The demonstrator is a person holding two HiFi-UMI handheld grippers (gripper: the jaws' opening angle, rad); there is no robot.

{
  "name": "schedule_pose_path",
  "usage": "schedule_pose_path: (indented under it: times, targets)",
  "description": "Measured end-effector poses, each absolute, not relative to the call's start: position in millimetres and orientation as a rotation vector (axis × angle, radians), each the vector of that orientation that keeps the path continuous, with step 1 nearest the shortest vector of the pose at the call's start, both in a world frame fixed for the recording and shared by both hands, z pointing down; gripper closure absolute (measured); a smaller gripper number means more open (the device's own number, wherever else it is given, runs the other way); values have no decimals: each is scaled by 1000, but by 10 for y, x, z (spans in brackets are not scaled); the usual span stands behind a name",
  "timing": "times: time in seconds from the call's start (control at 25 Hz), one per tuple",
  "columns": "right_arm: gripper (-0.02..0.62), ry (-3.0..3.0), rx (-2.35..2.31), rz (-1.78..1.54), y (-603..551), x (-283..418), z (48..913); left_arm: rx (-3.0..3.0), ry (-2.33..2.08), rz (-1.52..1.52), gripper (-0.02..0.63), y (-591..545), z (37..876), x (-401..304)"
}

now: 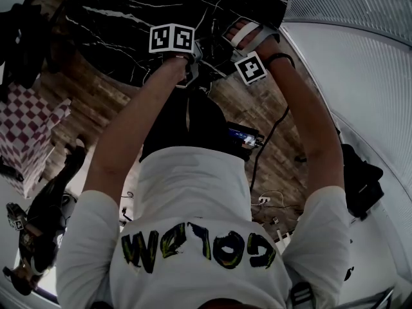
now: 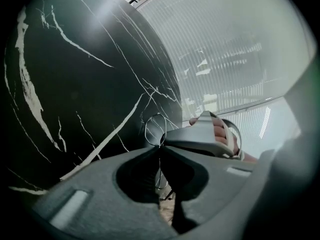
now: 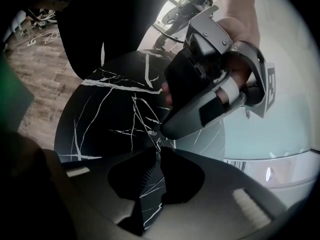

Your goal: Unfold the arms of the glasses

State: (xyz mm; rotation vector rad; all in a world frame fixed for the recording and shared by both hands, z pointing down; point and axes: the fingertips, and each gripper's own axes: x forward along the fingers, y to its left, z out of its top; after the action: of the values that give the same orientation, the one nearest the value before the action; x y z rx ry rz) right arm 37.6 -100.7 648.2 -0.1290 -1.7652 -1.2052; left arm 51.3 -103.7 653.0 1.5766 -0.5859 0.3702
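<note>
Thin wire-framed glasses (image 2: pixel 154 128) hang just above the black marble table (image 2: pixel 75 84), one round lens showing past the left gripper's tips. My left gripper (image 2: pixel 160 147) is shut on the wire frame, which also runs down through the gap behind its jaws. My right gripper (image 3: pixel 157 148) meets it tip to tip and is shut on a thin wire part of the glasses (image 3: pixel 155 135), apparently an arm. In the head view the marker cubes of the left gripper (image 1: pixel 172 38) and the right gripper (image 1: pixel 250 67) stand close together over the table (image 1: pixel 129 11); the glasses are hidden there.
The round table's edge (image 3: pixel 65 134) borders a wooden floor (image 1: pixel 84 89). A red-and-white checkered box (image 1: pixel 26 134) stands at the left, a black bag (image 1: pixel 360 179) at the right, cables (image 1: pixel 270 201) on the floor. A pale ribbed wall (image 2: pixel 225 59) lies beyond the table.
</note>
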Motion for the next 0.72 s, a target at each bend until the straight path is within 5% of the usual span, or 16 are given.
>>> schedule_pose_path:
  times: [0.72]
  targets:
    - [578, -1607, -190, -1134, -935, 748, 6646, 1593, -611, 379, 598, -1055, 6521, 436]
